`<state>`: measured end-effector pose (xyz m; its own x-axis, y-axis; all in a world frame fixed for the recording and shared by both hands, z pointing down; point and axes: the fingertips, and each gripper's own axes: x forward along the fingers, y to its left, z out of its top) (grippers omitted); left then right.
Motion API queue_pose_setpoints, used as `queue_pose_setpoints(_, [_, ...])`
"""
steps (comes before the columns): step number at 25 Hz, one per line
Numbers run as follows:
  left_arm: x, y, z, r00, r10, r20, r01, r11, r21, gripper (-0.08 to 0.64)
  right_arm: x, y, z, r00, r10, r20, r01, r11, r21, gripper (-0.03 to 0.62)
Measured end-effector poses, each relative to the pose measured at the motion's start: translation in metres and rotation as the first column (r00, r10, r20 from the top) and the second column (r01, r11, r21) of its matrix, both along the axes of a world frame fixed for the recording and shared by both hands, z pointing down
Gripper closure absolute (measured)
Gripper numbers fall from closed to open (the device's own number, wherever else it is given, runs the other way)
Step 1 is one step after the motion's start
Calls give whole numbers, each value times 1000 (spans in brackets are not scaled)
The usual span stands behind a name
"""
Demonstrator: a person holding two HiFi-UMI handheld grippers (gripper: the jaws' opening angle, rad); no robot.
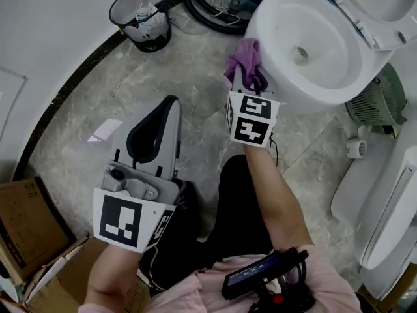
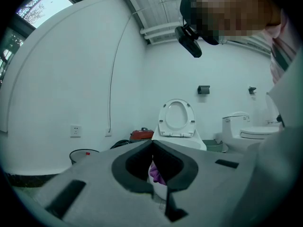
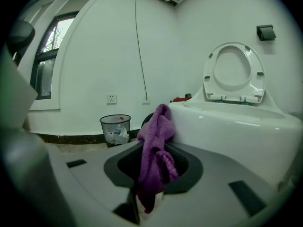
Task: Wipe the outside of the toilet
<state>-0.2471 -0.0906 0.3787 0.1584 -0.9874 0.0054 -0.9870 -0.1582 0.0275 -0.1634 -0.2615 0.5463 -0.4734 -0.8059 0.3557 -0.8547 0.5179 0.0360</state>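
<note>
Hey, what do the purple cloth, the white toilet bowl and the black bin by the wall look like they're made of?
The purple fuzzy cloth looks like microfibre or terry: its surface is nappy and it hangs limp. The white toilet bowl is likely glazed ceramic: it is smooth with glossy highlights. The black round wastebasket is probably wire mesh: its contents show through the wall.

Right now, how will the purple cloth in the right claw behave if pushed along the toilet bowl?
Probably floppy: the purple cloth droops and folds over itself. Its fuzzy pile may drag, not slide, on the glossy toilet bowl.
</note>
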Motion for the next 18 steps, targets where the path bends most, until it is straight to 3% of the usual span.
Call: queue_pose_setpoints(18, [61,-2,-1,999,41,-28,-41,999,-10,552,72,39,-8,997,-81,-2,81,996,-30,499])
